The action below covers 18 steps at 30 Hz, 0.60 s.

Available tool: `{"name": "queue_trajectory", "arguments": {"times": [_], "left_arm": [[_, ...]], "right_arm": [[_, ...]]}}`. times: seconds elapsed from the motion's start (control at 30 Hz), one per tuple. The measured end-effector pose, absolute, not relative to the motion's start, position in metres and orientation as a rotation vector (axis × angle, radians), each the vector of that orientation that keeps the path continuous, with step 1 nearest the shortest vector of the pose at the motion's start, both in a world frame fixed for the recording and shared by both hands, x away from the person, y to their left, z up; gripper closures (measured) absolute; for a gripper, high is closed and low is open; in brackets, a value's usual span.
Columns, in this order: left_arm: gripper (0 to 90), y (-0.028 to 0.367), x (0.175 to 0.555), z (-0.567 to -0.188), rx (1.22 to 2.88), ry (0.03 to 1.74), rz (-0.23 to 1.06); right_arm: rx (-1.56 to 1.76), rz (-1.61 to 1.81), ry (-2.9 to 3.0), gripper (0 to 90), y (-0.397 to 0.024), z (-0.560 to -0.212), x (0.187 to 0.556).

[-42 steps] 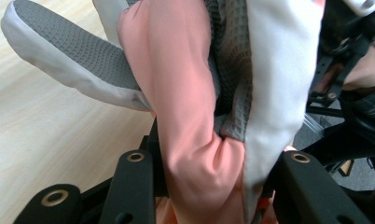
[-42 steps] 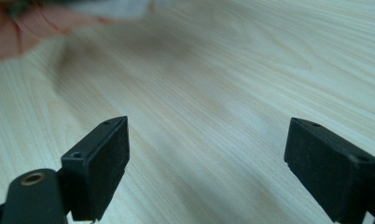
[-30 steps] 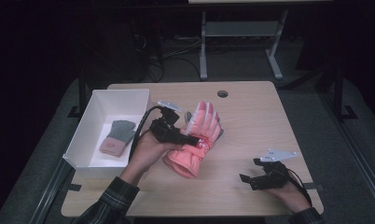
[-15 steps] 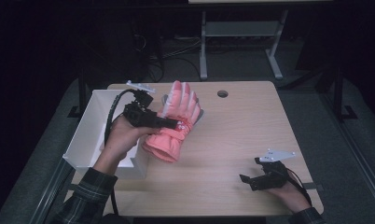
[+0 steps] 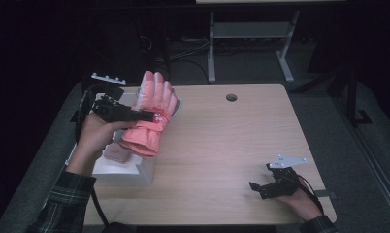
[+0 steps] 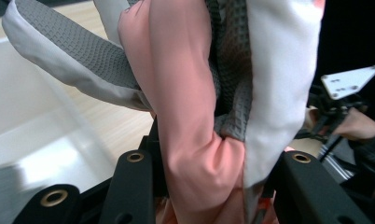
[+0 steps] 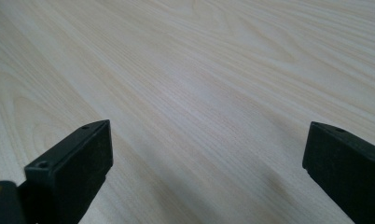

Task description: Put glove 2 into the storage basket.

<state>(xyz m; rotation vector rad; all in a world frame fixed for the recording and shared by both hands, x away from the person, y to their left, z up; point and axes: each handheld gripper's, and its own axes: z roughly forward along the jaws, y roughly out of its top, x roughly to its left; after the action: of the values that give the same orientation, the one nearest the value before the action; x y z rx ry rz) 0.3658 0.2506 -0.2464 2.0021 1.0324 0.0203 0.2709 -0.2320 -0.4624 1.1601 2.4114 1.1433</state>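
At five o'clock our right gripper [image 5: 264, 186] rests on the table [image 5: 222, 145], its jaws wide apart with nothing between them, having just been opening. At ten o'clock our left gripper [image 5: 147, 115] clamps the pink glove [image 5: 152, 116] above the white bin [image 5: 135, 167].

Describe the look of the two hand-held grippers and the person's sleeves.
Both tools are black. The left hand-held gripper trails a black cable; its jaws carry brass-ringed holes. The right hand-held gripper bears a pale grey three-cornered plate on top and has blocky black jaws. The sleeves are dark plaid with light lines.
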Motion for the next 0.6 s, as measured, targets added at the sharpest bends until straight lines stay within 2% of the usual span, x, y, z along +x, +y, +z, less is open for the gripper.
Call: {"name": "queue_trajectory", "arguments": {"times": [0.33, 0.6], "left_arm": [[60.4, 0.304, 0.368, -0.247, 1.922, 1.142, 0.055], [60.4, 0.325, 0.381, -0.267, 1.921, 1.225, 0.082]], "right_arm": [[1.161, 1.141, 2.418, 1.2, -0.229, -0.464, 0.272], [1.163, 1.135, 2.423, 1.3, -0.229, -0.465, 0.272]]}}
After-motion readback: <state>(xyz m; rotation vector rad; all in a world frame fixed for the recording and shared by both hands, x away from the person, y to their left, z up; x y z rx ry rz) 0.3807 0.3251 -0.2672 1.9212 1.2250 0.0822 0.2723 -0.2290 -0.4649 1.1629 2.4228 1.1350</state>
